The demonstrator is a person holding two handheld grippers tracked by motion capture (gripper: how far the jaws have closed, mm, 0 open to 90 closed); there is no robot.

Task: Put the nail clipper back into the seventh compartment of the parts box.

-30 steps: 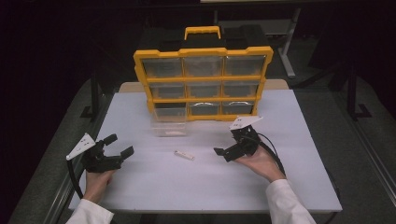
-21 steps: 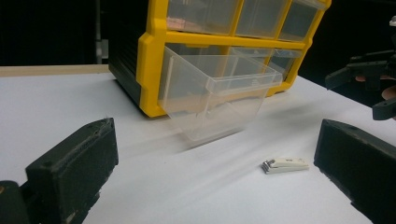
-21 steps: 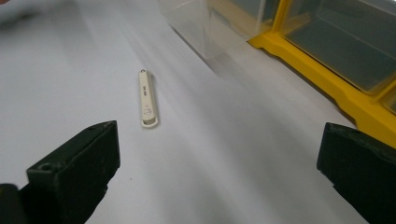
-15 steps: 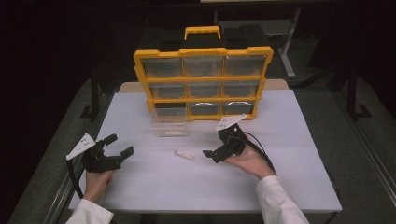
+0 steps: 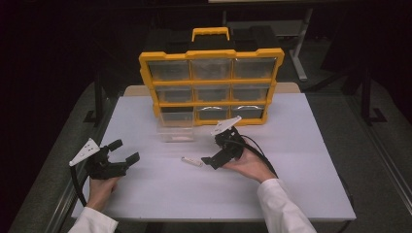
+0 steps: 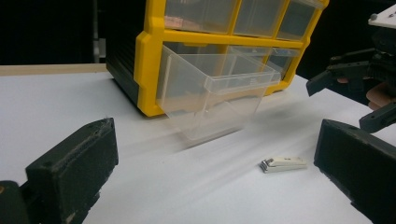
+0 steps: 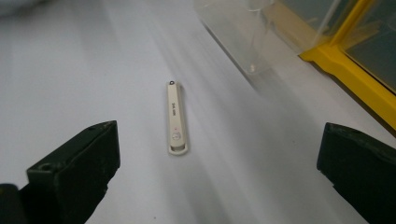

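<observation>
White table [image 5: 301,145], nail clipper [image 7: 176,117] lengthwise

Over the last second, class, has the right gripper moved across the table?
Yes. The right gripper has slid left, closing in on the nail clipper, which lies where it was in front of the yellow organizer.

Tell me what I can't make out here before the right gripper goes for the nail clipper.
- Print on the nail clipper: too small in the right gripper view.
- Contents of the closed drawers in the yellow organiser: dim behind glare in the high view, cut off by the top edge in the left gripper view.
- Floor of the pulled-out clear drawer: hazy through its walls; nothing definite shows inside.
- Right gripper: its open jaws hide the table beneath them in the high view.
</observation>
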